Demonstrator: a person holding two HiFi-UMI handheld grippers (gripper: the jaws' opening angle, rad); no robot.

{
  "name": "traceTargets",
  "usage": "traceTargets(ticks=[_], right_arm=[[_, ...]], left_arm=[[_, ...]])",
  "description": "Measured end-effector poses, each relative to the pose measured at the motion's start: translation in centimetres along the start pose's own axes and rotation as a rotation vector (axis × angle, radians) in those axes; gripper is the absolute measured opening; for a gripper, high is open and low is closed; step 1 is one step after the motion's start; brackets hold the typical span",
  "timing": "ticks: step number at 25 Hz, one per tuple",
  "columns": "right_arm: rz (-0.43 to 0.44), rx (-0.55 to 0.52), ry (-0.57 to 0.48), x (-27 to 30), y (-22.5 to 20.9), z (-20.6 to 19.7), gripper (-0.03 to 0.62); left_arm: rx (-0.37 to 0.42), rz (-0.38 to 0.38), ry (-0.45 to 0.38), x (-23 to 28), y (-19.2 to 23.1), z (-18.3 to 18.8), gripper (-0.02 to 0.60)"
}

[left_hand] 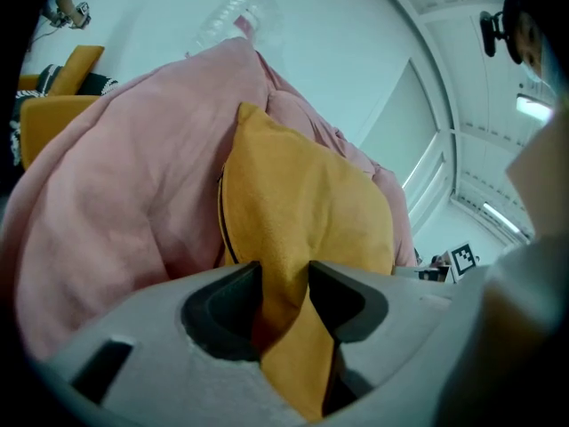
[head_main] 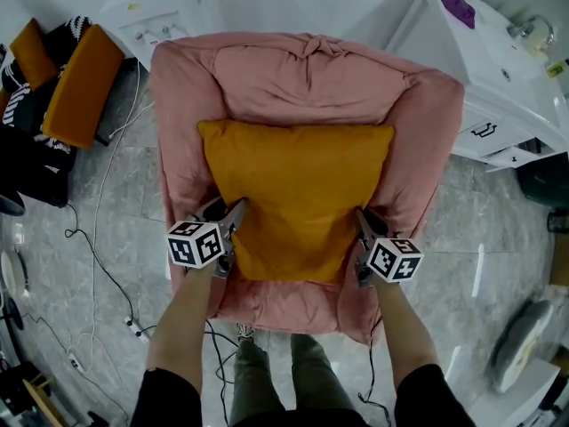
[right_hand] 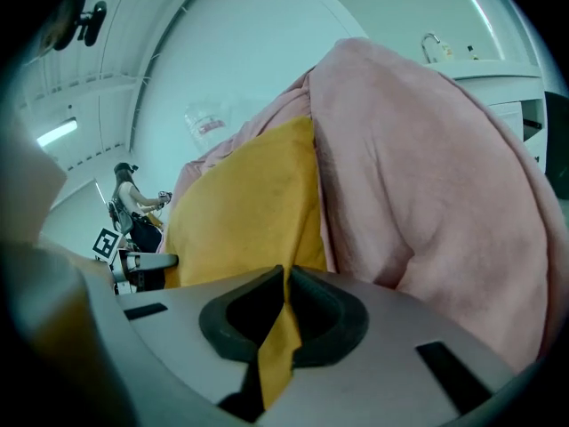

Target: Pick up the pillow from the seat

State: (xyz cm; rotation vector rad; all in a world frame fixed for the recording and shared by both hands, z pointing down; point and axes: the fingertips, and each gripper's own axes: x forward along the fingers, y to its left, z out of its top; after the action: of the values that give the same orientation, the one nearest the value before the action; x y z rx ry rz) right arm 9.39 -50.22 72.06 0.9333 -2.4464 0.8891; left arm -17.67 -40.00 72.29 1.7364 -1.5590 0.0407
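Two claws, both clamped on 1 pillow. Left claw point(head_main: 235, 213) pinches a thick fold at the near-left corner of the pillow point(head_main: 298, 194), which is squarish, mustard-yellow, suede-like fabric w/ a dark edge seam. It sits on the seat of the armchair point(head_main: 178, 132), which has a loose, wrinkled pink cover. Right claw point(head_main: 363, 222) is nipped tight on a thin flap at the near-right corner. Marker cubes point(head_main: 196, 243) carry b/w square codes.

Mustard-yellow squarish pillow point(head_main: 298, 194), soft and a bit creased, sits in the pink armchair point(head_main: 428, 140): top edge against its backrest, bottom edge toward its seat front.
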Motion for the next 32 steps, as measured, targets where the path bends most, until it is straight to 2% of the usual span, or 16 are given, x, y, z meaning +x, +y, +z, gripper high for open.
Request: traceTargets(ticks=[2, 7, 16, 32], right_arm=[[-0.018, -0.018, -0.002, -0.4, 0.1, 0.1, 0.011], [-0.031, -0.054, 0.001, -0.9, 0.8, 0.2, 0.006], [-0.063, -0.055, -0.037, -3.0, 2.2, 0.6, 0.006], [-0.097, -0.077, -0.111, -8.4, 5.9, 0.6, 0.005]], left_arm=[[0.015, 0.022, 0.004, -0.2, -0.2, 0.0, 0.170], [0.038, 0.054, 0.002, -1.0, -0.4, 0.0, 0.124], [0.073, 0.038, 0.012, -3.0, -1.6, 0.4, 0.104], [0.130, -0.010, -0.026, -8.5, -4.8, 0.3, 0.094]])
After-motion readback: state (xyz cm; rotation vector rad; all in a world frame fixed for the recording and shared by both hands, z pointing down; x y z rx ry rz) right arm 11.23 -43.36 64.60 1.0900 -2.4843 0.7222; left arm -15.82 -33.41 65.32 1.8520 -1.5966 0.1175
